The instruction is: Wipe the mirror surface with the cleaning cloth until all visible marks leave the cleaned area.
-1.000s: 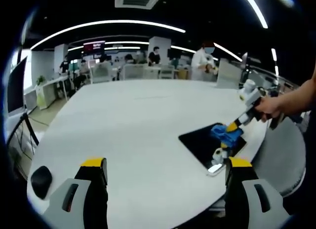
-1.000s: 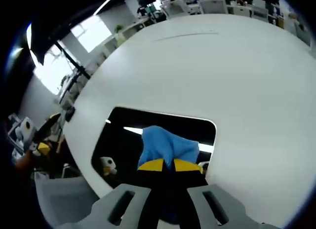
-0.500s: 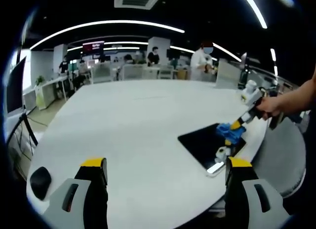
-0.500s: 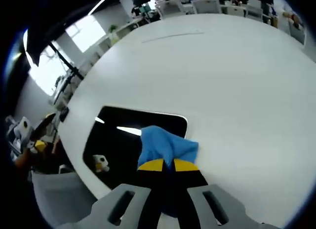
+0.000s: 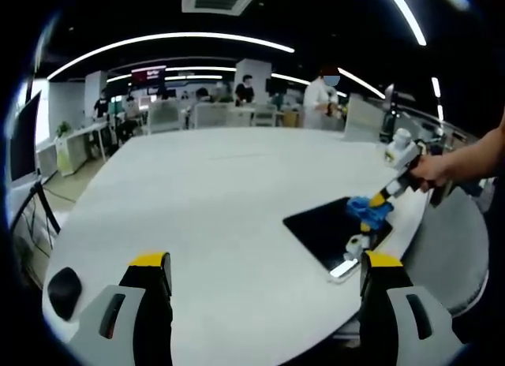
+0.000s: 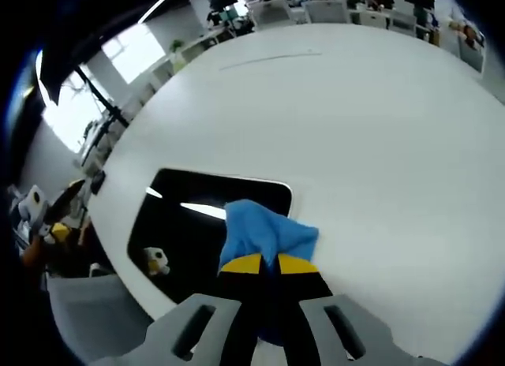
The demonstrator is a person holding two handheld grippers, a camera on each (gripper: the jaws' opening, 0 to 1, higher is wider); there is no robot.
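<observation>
A dark rectangular mirror (image 5: 327, 229) (image 6: 189, 220) lies flat near the edge of the white round table (image 5: 213, 192). My right gripper (image 6: 271, 264) is shut on a blue cleaning cloth (image 6: 266, 233), which it presses onto the mirror's end. From the left gripper view, that gripper (image 5: 377, 199) and the cloth (image 5: 365, 209) sit at the mirror's far right corner, with a person's hand (image 5: 432, 171) on the handle. My left gripper (image 5: 264, 263) hangs open over the table's near side, well to the left of the mirror, with nothing between its jaws.
A small black object (image 5: 65, 285) lies on the table at the near left. The mirror reflects ceiling lights (image 6: 203, 210). Desks, chairs and people (image 5: 327, 94) stand beyond the table's far edge. A tripod leg (image 5: 43, 204) stands off the left side.
My right gripper has slid the cloth along the mirror from its middle to its end near the rim. The left gripper has stayed still.
</observation>
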